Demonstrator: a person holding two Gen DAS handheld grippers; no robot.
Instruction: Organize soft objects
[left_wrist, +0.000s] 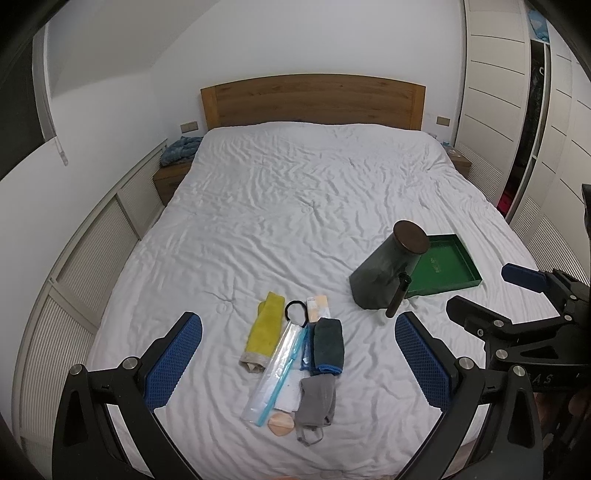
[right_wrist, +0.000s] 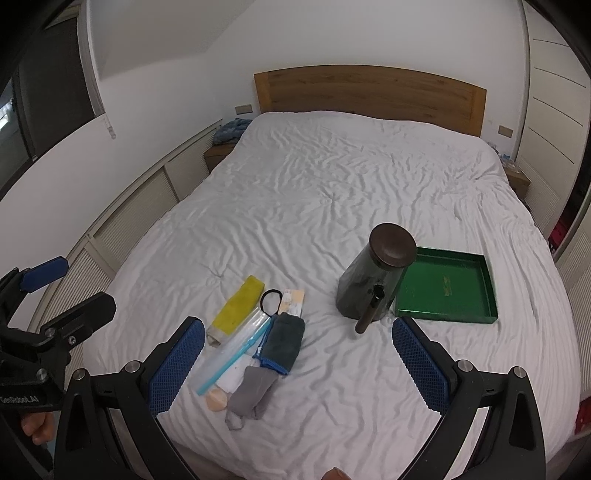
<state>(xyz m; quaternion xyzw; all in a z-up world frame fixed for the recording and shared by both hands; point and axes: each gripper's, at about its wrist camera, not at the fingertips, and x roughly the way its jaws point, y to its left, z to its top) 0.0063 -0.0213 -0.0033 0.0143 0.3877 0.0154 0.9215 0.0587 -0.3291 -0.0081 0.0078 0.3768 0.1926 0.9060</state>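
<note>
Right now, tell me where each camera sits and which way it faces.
Left wrist view: rides the left tool, at the foot of the bed, facing the headboard; its open blue fingers frame the pile with the yellow cloth; the right tool intrudes at right.
Right wrist view: rides the right tool, same heading, set further right; the left tool and a hand show at left.
Shared: the bed, pile, dark canister and green tray.
</note>
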